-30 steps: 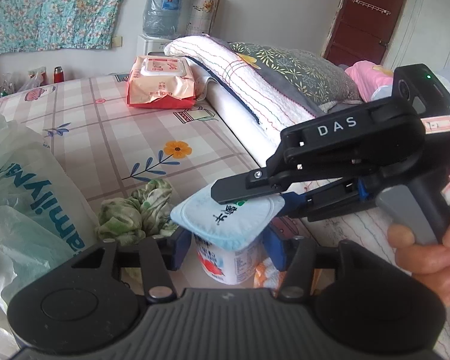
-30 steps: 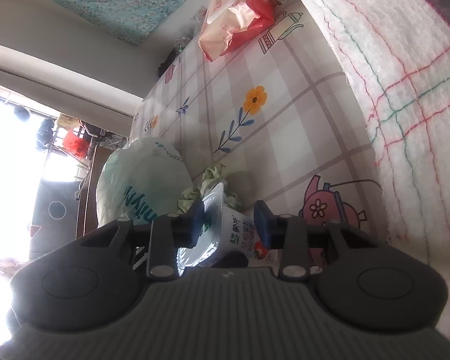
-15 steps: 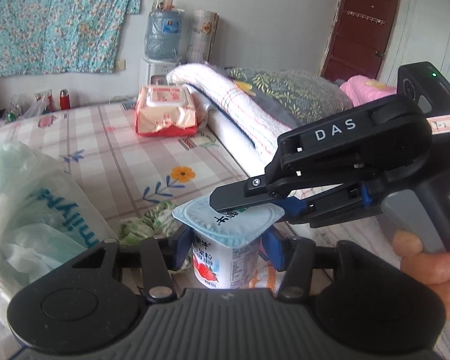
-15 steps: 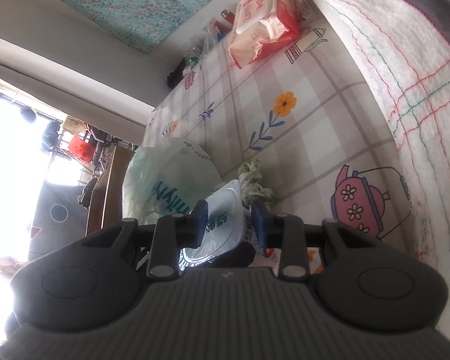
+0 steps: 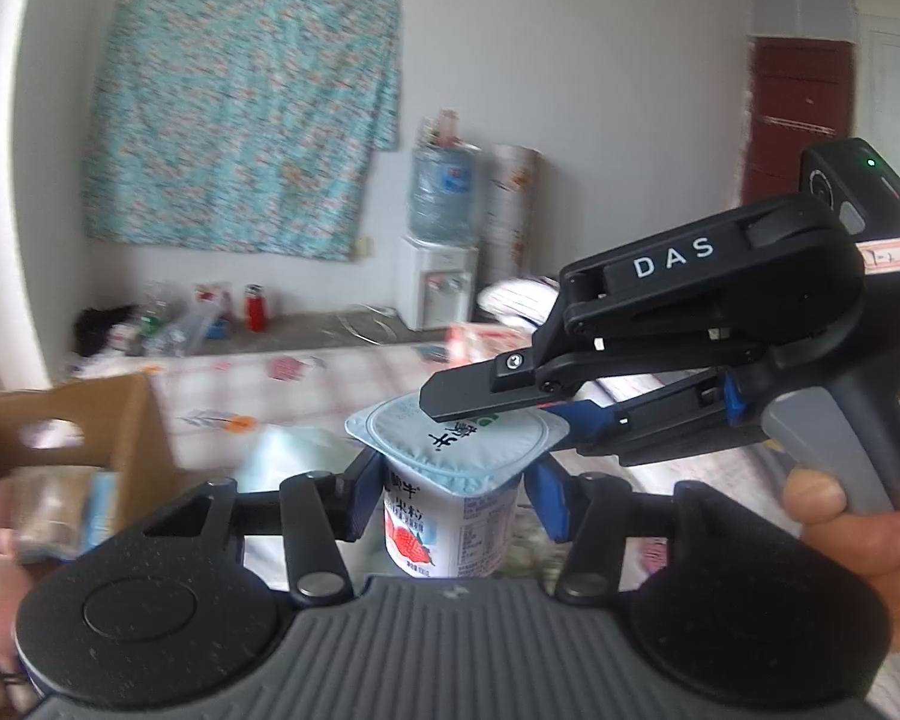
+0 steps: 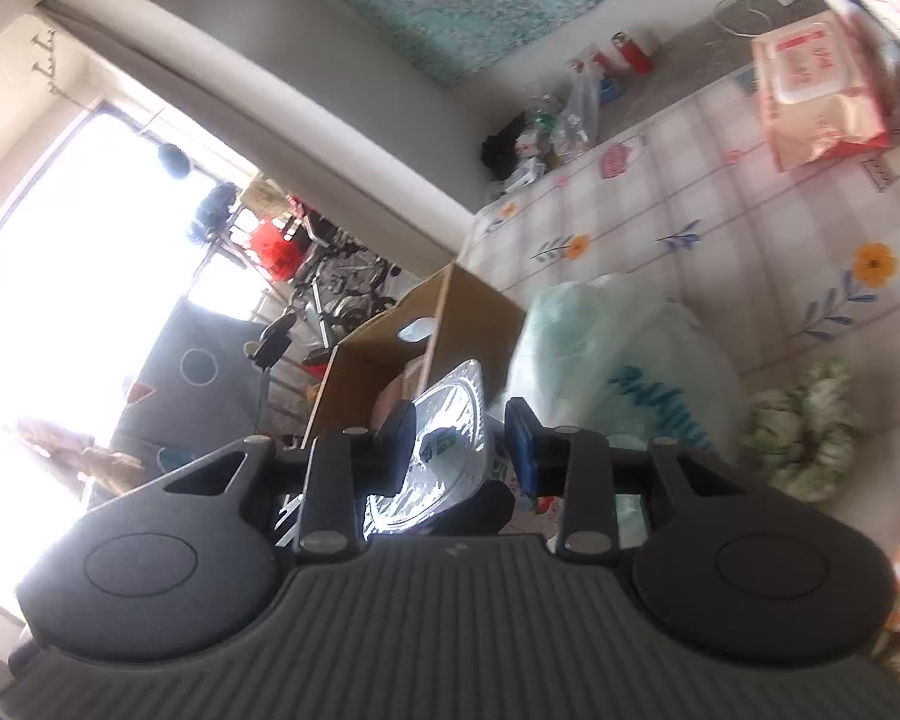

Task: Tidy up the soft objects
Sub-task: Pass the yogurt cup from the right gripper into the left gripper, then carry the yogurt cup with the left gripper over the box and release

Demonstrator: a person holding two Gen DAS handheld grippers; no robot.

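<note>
The left gripper (image 5: 453,489) has its jaws closed on the sides of an upright yogurt cup (image 5: 450,516), held above the bed (image 6: 780,228). The right gripper (image 6: 459,450) pinches the cup's foil lid rim, beside a cardboard box (image 5: 132,420).

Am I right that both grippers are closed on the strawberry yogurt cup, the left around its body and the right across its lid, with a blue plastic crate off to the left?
Nearly. The left gripper holds the yogurt cup by its body and the right gripper pinches the lid rim, but the container to the left is a brown cardboard box, not a blue crate. The left wrist view shows this.
</note>
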